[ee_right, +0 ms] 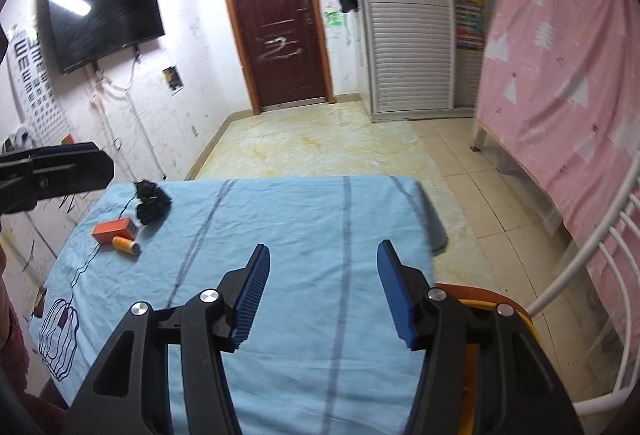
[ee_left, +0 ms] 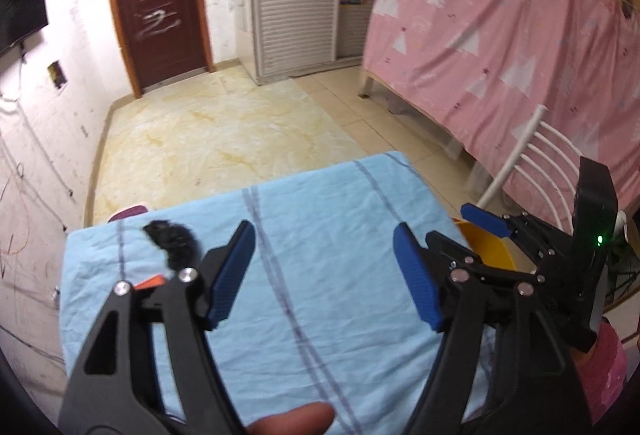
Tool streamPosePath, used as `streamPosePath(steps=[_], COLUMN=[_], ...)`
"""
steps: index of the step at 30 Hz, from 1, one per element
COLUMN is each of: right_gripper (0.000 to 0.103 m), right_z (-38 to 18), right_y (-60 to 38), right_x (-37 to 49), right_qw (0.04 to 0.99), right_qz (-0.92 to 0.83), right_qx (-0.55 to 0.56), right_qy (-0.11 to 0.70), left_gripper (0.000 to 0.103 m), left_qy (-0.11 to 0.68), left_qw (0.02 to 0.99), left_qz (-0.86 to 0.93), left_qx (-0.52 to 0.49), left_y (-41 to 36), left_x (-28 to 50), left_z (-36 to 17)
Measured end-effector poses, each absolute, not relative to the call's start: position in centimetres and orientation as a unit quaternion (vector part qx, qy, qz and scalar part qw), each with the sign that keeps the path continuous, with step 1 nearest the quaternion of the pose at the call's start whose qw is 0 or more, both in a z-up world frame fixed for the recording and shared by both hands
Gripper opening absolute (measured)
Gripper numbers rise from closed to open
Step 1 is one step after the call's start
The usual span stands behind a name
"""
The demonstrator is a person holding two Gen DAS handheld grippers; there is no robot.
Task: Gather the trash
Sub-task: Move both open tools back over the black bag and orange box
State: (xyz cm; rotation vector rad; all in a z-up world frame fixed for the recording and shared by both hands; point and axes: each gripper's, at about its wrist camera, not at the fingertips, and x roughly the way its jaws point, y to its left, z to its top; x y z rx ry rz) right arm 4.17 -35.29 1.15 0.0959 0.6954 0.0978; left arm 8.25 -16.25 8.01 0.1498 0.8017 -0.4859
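Both sets of jaws stand wide apart and hold nothing: the left gripper (ee_left: pixel 324 275) and the right gripper (ee_right: pixel 320 291) hover over the blue tablecloth (ee_right: pixel 304 227). Beyond them, at the cloth's far left corner, lie an orange box (ee_right: pixel 113 230), a small orange bottle (ee_right: pixel 125 246) touching it, and crumpled black scrap (ee_right: pixel 151 203) just behind the box, well apart from either gripper.

Trash is bunched at the far left corner of the counter: a crumpled black wad (ee_right: pixel 151 202), an orange box (ee_right: pixel 114 230) lying flat just beside it, and a small orange bottle (ee_right: pixel 125 246) tipped on its side touching the box. An orange bin (ee_right: pixel 516 309) sits off the counter's right edge.
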Motion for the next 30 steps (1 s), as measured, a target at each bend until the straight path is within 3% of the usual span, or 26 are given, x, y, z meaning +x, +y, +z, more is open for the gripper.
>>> streamPosePath(steps=[30], right_gripper=[0.053], right_z=[0.0], right_y=[-19.9], right_x=[12.6], right_qw=[0.909], right_qz=[0.153], right_qx=[0.004], right_qy=[0.388], left_gripper=[0.071], left_qy=[0.42], left_qw=[0.9], left_qz=[-0.118], left_qx=[0.009], left_y=[-0.2], left_x=[12.9], left_z=[4.4])
